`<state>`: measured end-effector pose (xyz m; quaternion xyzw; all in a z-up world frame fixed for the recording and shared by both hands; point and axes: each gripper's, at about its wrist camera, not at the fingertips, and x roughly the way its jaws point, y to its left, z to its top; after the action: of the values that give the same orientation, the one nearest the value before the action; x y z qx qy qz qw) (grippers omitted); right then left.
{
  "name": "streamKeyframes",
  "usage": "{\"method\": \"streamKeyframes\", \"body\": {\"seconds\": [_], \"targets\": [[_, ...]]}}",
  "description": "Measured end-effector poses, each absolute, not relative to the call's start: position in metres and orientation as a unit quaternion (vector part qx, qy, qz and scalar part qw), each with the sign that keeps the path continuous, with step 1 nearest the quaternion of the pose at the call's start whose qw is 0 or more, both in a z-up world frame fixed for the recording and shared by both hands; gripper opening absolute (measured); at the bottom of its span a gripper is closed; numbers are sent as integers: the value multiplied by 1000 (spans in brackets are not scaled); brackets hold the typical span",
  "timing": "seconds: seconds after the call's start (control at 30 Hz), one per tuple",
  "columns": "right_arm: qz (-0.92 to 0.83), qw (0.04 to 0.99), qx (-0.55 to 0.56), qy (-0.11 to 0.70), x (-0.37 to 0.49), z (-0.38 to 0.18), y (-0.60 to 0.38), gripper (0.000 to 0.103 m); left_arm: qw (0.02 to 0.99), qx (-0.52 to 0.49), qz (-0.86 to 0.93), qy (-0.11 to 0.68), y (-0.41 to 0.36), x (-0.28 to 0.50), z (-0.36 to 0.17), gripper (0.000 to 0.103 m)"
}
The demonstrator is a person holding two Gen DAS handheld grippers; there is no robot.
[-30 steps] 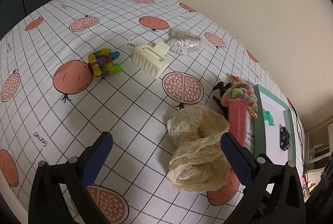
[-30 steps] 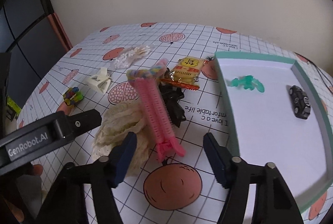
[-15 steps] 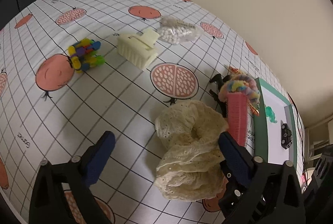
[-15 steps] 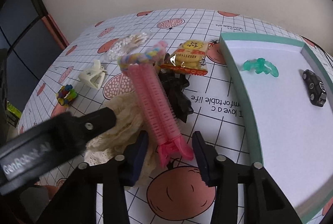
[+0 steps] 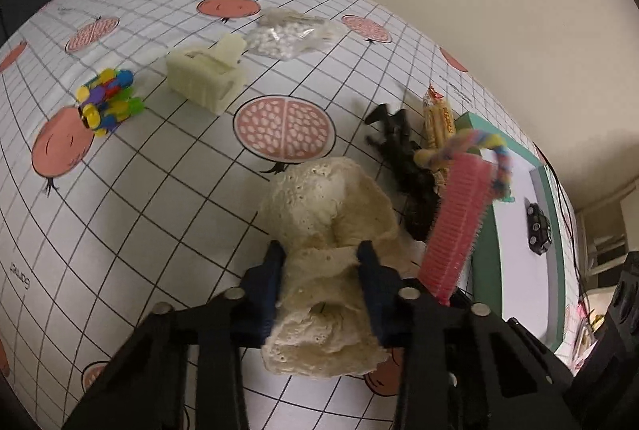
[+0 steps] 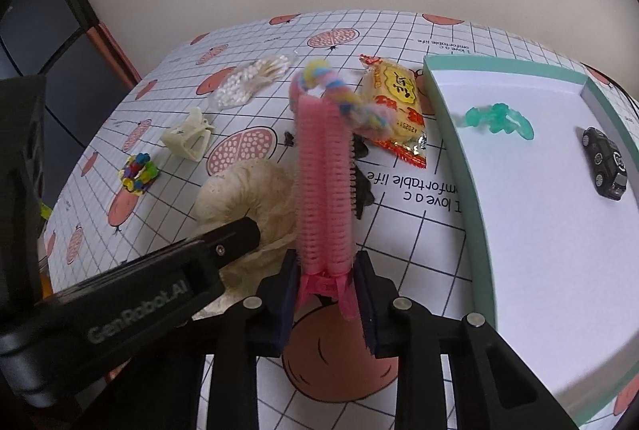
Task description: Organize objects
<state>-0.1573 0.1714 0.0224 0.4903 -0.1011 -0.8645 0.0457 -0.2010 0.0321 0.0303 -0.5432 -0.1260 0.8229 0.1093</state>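
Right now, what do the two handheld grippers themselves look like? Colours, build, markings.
Both match: the left gripper and right gripper have matte black angular finger arms, dark blue textured pads, and round silver fasteners at the joints. Seen from the right wrist, the left gripper's black body carries grey "GenRobot.AI" lettering. No cables or sleeves visible.

1. Both views are evenly lit by soft indoor light, with no strong glare.
2. Fisheye distortion bends the gridded tablecloth (image 5: pixel 159 166) into curves, and dark vignetting fills the corners.
3. Motion blur smears the rainbow hair tie (image 6: pixel 351 102) and the teal tray (image 6: pixel 463 166) rim.
4. Soft shadows sit under the cream hair claw (image 5: pixel 205 78) and the lace scrunchie (image 5: pixel 331 230).
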Motion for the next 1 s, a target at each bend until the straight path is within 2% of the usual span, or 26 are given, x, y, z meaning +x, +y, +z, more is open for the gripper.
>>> {"method": "streamKeyframes", "body": {"seconds": [0.07, 0.27, 1.0], "targets": [[-863, 52, 491, -103, -155, 24, 172, 28, 112, -540, 825, -121, 34, -200, 33, 26], [-857, 67, 502, -100, -147, 28, 172, 28, 109, -535, 829, -119, 33, -197, 39, 19], [-860, 84, 497, -79, -117, 56, 182, 28, 83, -518, 836, -163, 3, -182, 59, 17]]}}
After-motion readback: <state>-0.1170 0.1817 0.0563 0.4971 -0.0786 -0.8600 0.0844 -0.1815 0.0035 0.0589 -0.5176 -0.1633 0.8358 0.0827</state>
